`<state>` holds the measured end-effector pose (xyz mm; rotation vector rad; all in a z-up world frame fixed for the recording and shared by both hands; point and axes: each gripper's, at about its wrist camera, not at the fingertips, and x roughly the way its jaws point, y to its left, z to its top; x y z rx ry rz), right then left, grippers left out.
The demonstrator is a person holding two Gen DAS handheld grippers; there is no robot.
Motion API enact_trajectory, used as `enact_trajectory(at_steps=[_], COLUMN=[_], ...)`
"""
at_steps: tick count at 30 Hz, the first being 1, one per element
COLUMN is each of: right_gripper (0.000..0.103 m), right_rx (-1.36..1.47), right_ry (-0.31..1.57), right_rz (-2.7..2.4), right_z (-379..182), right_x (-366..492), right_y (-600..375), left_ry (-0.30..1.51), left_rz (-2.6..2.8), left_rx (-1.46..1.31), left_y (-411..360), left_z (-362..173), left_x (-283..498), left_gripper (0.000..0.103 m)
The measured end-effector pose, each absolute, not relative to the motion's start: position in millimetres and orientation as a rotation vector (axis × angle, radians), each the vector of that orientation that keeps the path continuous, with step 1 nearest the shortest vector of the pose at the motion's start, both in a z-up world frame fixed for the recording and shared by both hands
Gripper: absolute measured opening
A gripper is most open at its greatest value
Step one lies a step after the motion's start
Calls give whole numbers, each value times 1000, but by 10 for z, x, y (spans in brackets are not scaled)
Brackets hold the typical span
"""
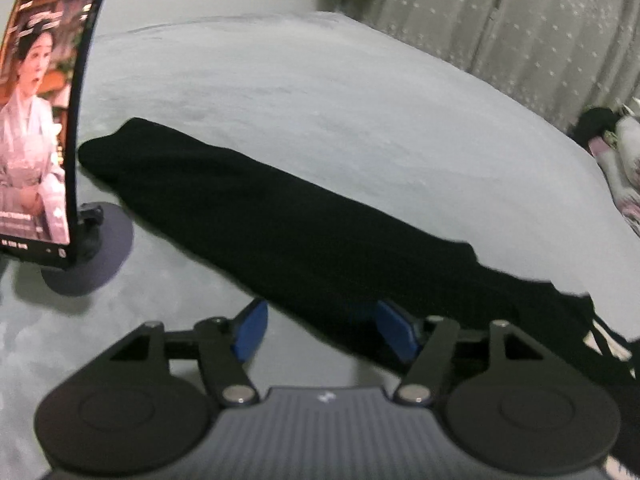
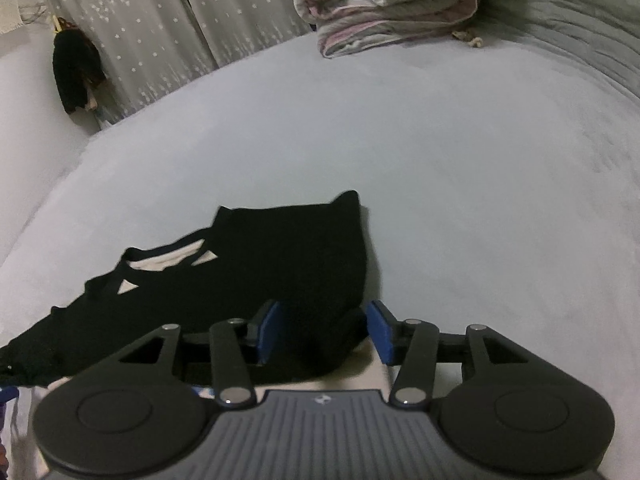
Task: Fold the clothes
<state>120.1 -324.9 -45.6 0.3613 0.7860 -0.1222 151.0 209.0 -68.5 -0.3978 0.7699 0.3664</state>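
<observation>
A black garment (image 1: 280,216) lies folded into a long strip across the pale grey bed (image 1: 320,92). In the left wrist view its near edge runs between the blue pads (image 1: 252,328) of my left gripper (image 1: 323,330), whose jaws stand wide apart and do not press the cloth. The right wrist view shows the garment's other end (image 2: 280,256), with straps and pale gaps on the left. A bunched corner of it sits between the pads of my right gripper (image 2: 325,332), which is open too; a sliver of bed shows beside the right pad (image 2: 378,330).
A phone (image 1: 40,120) playing a video stands upright on a round-based stand (image 1: 96,252) at the left. Folded quilts (image 2: 392,12) are stacked at the bed's far end. Dotted curtains (image 2: 140,28) and a dark hanging item (image 2: 76,76) line the far side.
</observation>
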Motion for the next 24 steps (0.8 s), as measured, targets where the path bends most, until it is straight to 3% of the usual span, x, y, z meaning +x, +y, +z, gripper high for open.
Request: enact_trajectory(at_steps=[17,20,24], right_gripper=[50,50,50], right_rx=[294,280,275], right_ry=[718,721,734], right_rz=[1,16,27], right_z=[-249,-264,-311], right_x=[1307,1347,1409], right_y=[-2689,-2607,-2544], left_ry=[632,603,573], left_rz=[495,523,547], left_rx=[-391,-395,-411], left_y=[2320,2341,2383], left_z=[-923,-933,-919], left_x=[1706,1738,1730], left_gripper=[61,50,19])
